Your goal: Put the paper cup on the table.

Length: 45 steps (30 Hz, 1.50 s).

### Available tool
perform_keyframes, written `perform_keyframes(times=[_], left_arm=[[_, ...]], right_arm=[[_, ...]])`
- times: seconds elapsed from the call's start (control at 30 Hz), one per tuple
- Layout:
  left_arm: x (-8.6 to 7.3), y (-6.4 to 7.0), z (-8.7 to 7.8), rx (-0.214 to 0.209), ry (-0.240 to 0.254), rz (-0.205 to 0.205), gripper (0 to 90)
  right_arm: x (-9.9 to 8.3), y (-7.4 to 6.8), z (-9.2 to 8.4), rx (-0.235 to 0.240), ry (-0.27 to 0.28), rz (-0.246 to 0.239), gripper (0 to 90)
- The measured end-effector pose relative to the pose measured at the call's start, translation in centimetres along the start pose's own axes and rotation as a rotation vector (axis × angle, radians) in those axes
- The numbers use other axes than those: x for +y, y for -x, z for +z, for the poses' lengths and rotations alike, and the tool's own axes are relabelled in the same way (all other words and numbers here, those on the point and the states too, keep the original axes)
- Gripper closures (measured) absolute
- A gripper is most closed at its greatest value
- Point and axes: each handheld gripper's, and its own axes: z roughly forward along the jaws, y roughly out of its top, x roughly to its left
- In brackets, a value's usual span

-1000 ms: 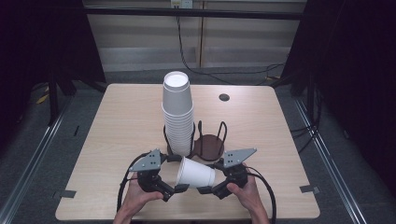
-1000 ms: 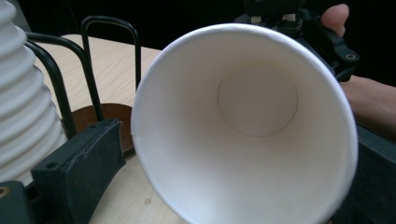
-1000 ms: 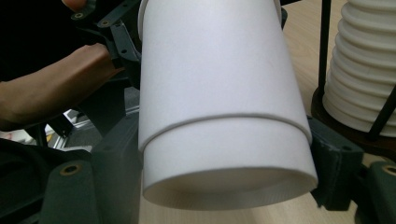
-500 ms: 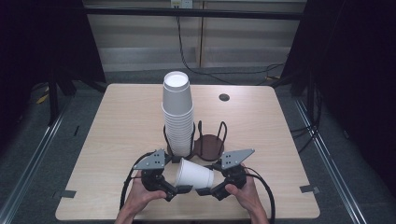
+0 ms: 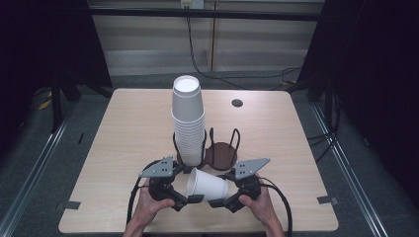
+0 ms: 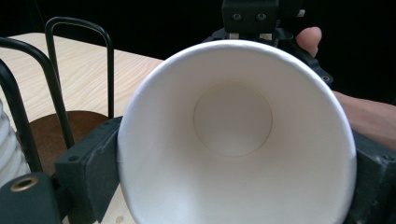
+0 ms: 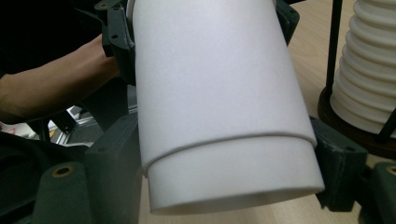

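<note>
Just in front of the cup stack (image 5: 188, 121), a white paper cup (image 5: 207, 185) lies sideways between both tools. The left gripper (image 5: 190, 199), its jaws just closing, clamps the rim end; the right gripper (image 5: 217, 202) appears clamped on the base end (apparently two nested cups).

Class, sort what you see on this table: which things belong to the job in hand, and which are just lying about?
In the job:
cup, two nested
left claw, just closed on its rim
right claw, on its base
cup stack
holder

Lying about:
dark disc
cables
</note>
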Motion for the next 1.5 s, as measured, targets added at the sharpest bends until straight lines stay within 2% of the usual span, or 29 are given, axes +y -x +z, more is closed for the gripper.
perform_keyframes(times=[0.13,0.2,0.27,0.33,0.53,0.67,0.73,0.9,0.97,1.13,1.17,1.37,1.5], left_arm=[[0.1,0.1,0.0,0.008,-0.006,0.007,9.5],[0.2,0.1,-0.1,0.027,-0.018,0.012,9.4],[0.2,0.1,-0.2,0.026,-0.026,0.009,9.5],[0.2,0.1,-0.4,0.050,-0.036,0.010,9.5],[0.2,-0.1,-0.9,0.070,-0.045,0.007,9.5],[0.3,0.0,-1.4,0.093,-0.059,0.016,9.4],[0.3,-0.1,-1.7,0.089,-0.066,0.015,9.4],[0.8,-0.1,-2.7,0.131,-0.105,0.020,9.3],[1.0,-0.2,-3.1,0.149,-0.113,0.019,9.3],[1.5,-0.4,-4.3,0.184,-0.146,0.018,9.3],[1.5,-0.4,-4.6,0.187,-0.148,0.015,9.3],[1.1,-0.7,-5.7,0.214,-0.179,-0.005,9.2],[0.9,-1.0,-6.5,0.233,-0.191,-0.016,9.0]], right_arm=[[-0.1,-0.1,-0.1,-0.003,0.016,-0.002,20.4],[-0.2,-0.1,-0.2,-0.018,0.029,-0.001,17.2],[-0.3,-0.1,-0.5,-0.031,0.045,0.005,15.0],[-0.5,-0.1,-0.8,-0.040,0.061,0.010,14.9],[-1.0,-0.3,-1.6,-0.096,0.098,0.011,12.8],[-1.2,-0.4,-1.9,-0.143,0.099,0.014,12.9],[-1.3,-0.4,-2.0,-0.168,0.103,0.022,12.9],[-1.9,-0.4,-2.6,-0.296,0.140,-0.001,12.9],[-2.4,-0.5,-2.9,-0.396,0.157,-0.005,12.8],[-3.3,-0.4,-3.4,-0.532,0.201,-0.018,12.7],[-3.6,-0.4,-3.5,-0.571,0.218,-0.021,12.7],[-4.9,-0.2,-3.5,-0.666,0.280,0.008,13.0],[-5.7,-0.3,-3.5,-0.752,0.331,-0.017,14.4]])
